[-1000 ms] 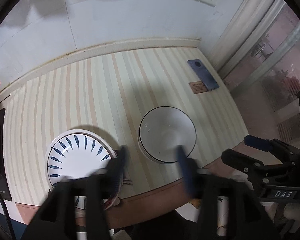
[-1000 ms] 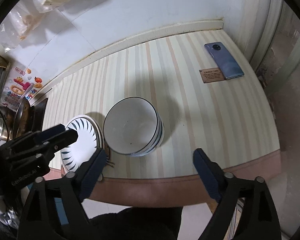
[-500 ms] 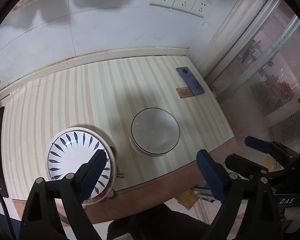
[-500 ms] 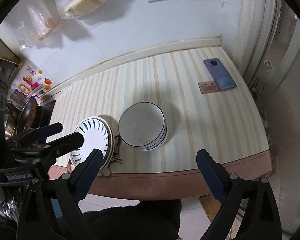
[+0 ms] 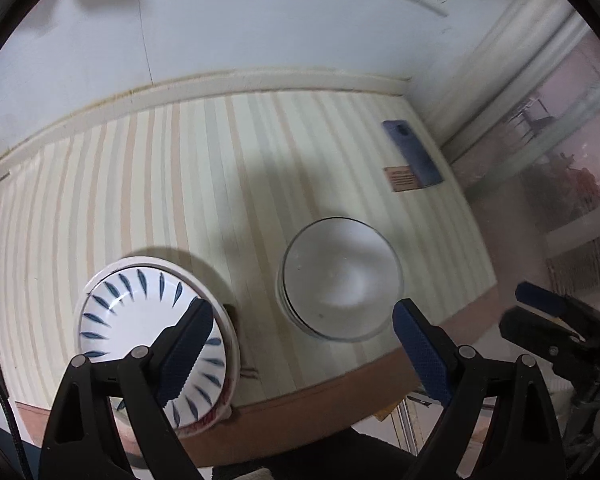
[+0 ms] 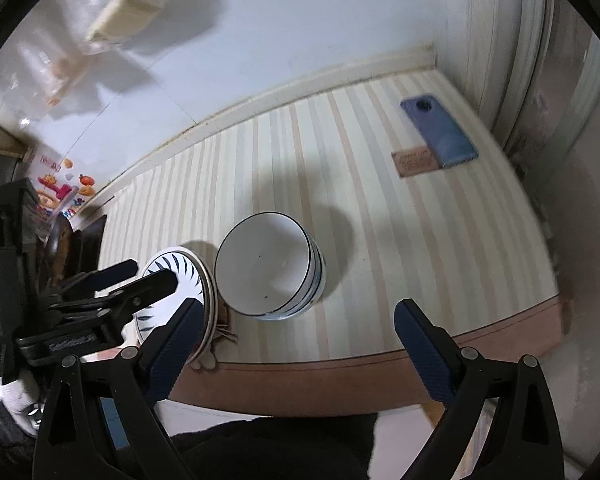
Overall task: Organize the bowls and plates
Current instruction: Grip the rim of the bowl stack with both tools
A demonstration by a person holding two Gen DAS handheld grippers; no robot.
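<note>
Both claws wide and empty, left gripper (image 5: 300, 332) and right gripper (image 6: 296, 328) above the table edge (image 6: 340, 364); bowl stack (image 6: 270, 266) at 12 o'clock of right, plate stack (image 5: 140, 328) at 9 o'clock beside it, likely grouped by type.

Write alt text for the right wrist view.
The open, empty right gripper hangs above stacked white bowls on a striped counter, beside a stack of blue-leaf plates; a phone lies far right.

A blue phone (image 6: 440, 132) lies touching a small brown card (image 6: 414, 163) on the striped counter (image 6: 380, 248).
</note>
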